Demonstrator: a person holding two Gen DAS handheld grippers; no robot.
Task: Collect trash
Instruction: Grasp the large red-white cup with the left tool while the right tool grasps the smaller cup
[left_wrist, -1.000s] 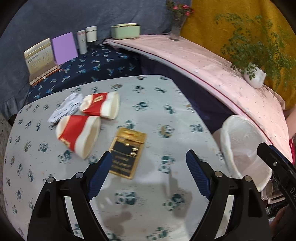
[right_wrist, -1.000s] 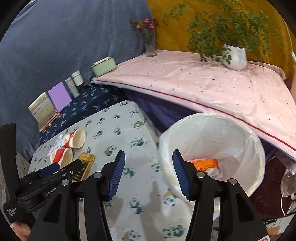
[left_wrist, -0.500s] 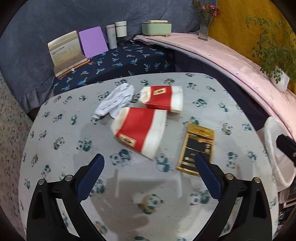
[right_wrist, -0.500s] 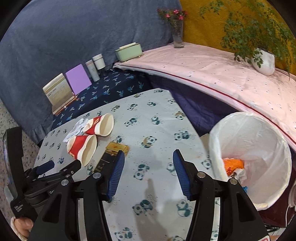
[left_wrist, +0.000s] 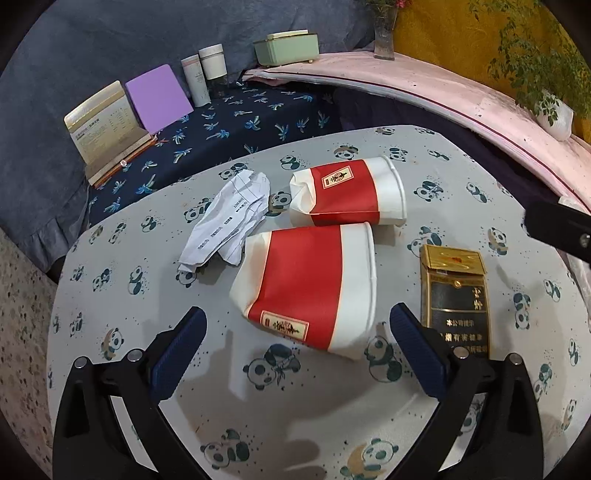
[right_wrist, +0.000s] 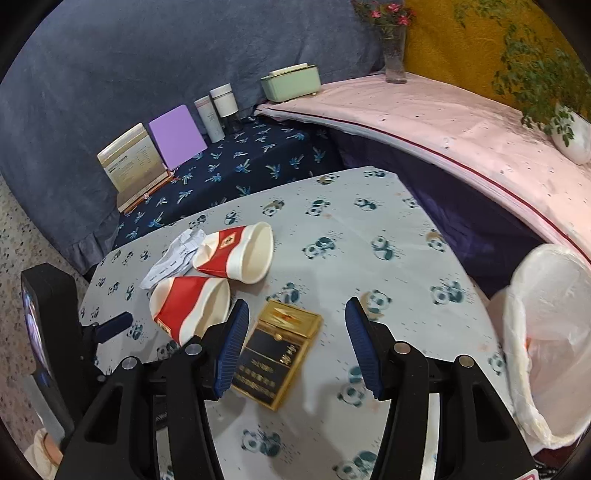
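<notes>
Seemingly empty left hand-held gripper (left_wrist: 297, 341) faces crushed cup (left_wrist: 306, 290).

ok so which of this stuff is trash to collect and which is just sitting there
For the job:
- two crushed red paper cups
- crumpled receipt
- gold and black cigarette pack
- lined bin

Just lying about:
- purple notebook
- green box
- flower vase
- potted plant

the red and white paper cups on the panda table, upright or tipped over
Tipped over. The nearer cup and the farther cup both lie on their sides on the table, crumpled, open rims facing sideways.
</notes>
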